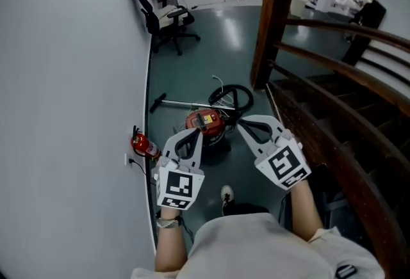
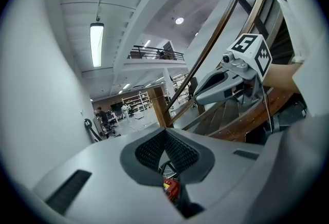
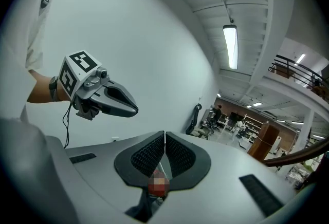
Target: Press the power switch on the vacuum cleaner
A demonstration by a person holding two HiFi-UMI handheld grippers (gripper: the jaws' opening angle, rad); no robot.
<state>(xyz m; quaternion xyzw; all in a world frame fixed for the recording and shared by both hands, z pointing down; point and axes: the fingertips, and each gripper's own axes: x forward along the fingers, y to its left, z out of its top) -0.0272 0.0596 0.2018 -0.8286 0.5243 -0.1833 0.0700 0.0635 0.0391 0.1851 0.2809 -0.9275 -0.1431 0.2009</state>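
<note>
A red canister vacuum cleaner (image 1: 206, 123) lies on the dark green floor, with a black hose (image 1: 234, 96) coiled behind it and a metal wand (image 1: 182, 103) stretching left. Both grippers hang in the air above and in front of it, apart from it. My left gripper (image 1: 194, 132) is shut and empty; between its pads a bit of the red vacuum (image 2: 172, 188) shows below. My right gripper (image 1: 242, 121) is shut as well, holding nothing. Each gripper shows in the other's view: the right gripper (image 2: 199, 98) and the left gripper (image 3: 134, 110).
A grey wall (image 1: 70, 111) runs along the left, with a red fire extinguisher (image 1: 142, 144) at its foot. A dark wooden stair railing (image 1: 333, 111) and post (image 1: 270, 22) stand to the right. Black office chairs (image 1: 172, 23) sit further back. My shoe (image 1: 226, 194) is on the floor below.
</note>
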